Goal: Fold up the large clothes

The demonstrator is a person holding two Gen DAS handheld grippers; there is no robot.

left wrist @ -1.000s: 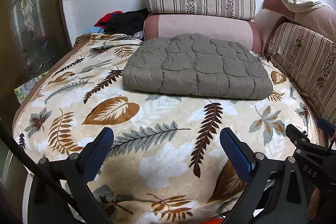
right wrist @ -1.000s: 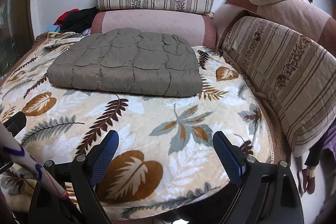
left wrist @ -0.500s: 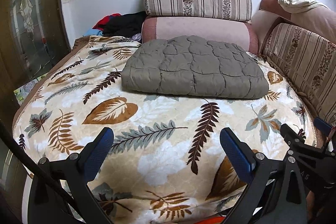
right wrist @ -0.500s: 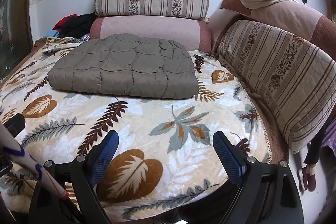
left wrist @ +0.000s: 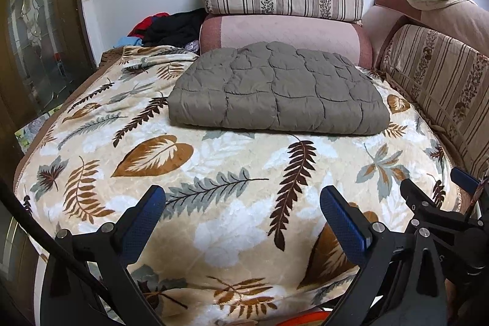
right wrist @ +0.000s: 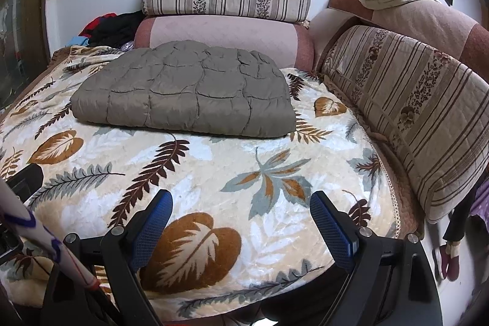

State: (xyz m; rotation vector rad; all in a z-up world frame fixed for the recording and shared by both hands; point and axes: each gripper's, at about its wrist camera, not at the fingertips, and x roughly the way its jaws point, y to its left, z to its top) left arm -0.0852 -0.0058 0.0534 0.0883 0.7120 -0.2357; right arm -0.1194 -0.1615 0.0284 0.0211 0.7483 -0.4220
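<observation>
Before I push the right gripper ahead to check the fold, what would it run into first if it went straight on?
Probably the leaf-print blanket covering the bed, just past the open right gripper. If it skims above that, the folded grey quilted garment comes next. Depth is hard to judge here.

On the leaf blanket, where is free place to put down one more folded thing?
Free: the leaf blanket between the folded grey quilt and both open hand-held grippers; also the strip left of the quilt. Crowded: behind it, cushions and a clothes pile.
</observation>
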